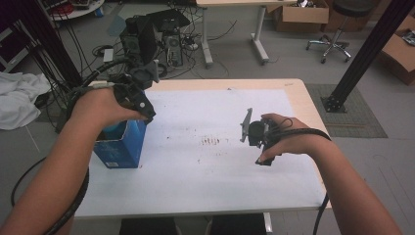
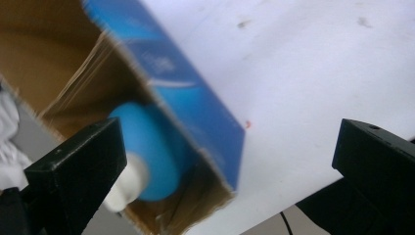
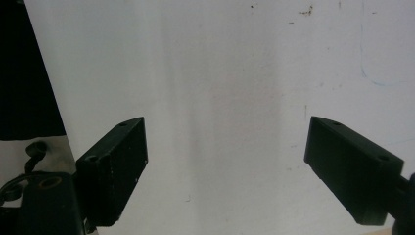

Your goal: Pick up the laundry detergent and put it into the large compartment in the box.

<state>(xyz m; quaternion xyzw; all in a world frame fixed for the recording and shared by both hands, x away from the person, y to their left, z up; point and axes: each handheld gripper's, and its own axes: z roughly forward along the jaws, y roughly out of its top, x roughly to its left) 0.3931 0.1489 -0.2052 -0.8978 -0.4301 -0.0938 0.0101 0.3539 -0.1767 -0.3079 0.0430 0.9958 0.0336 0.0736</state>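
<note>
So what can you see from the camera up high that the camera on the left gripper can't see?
The high view alone takes in both hands, the right gripper, and the floor with a computer tower and chair. The left gripper view alone looks inside the open blue box, where a blue round thing with a white tip sits. Both show the box and the white table top.

L tongs [image 2: 230, 161] wide open, hand raised; R tongs [image 3: 225, 161] open, low, level.
</note>
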